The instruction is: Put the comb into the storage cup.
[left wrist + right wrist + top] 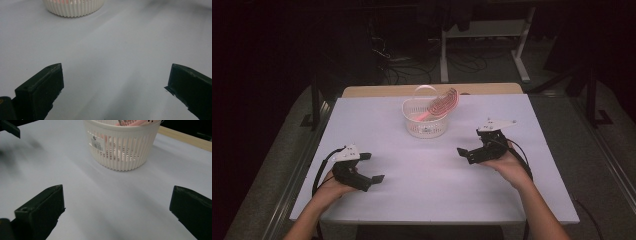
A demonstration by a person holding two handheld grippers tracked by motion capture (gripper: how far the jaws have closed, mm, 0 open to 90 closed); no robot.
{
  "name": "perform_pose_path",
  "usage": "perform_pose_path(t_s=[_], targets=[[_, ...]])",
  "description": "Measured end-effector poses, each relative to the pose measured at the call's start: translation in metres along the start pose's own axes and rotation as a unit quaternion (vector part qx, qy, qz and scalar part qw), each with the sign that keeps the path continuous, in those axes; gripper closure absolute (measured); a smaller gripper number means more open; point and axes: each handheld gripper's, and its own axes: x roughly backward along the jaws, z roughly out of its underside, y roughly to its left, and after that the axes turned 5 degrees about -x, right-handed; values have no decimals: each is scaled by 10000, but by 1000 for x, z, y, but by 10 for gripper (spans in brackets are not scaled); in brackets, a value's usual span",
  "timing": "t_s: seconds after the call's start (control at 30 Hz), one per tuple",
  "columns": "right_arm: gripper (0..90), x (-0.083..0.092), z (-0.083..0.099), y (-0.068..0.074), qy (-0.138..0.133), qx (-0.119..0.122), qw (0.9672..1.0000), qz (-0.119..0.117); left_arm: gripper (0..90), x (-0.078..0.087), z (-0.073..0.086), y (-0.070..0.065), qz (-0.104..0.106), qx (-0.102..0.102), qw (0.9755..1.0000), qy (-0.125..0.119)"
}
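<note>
Brush (pixel 440 106) in basket (pixel 426 126), far-centre on table (pixel 422 190).

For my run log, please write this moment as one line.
left tool: open, empty | right tool: open, empty | pink brush: inside white basket

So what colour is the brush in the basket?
Pink. The brush leans in the white basket; the high view shows it best.

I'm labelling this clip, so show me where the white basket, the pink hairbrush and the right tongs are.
white basket (pixel 122 152), right gripper view, on its slotted side wall.
pink hairbrush (pixel 443 104), high view, on the bristled head leaning over the basket rim.
right tongs (pixel 468 155), high view, midway between the open jaw tips.
</note>
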Motion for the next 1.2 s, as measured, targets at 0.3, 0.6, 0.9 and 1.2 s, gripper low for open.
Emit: perform_pose_path(t_s=[0.3,0.6,0.9,1.2], targets=[[0,4,17,7,78,-46,9999,-79,3,-1,1,-2,-16,-30,10000,41],[0,10,35,10,139,-48,9999,-76,3,1,3,-4,5,-21,10000,57],[0,18,50,11,193,-110,9997,-83,4,1,4,-4,-7,18,10000,52],[0,33,68,11,281,-106,9995,-15,4,2,4,-4,-1,21,10000,22]])
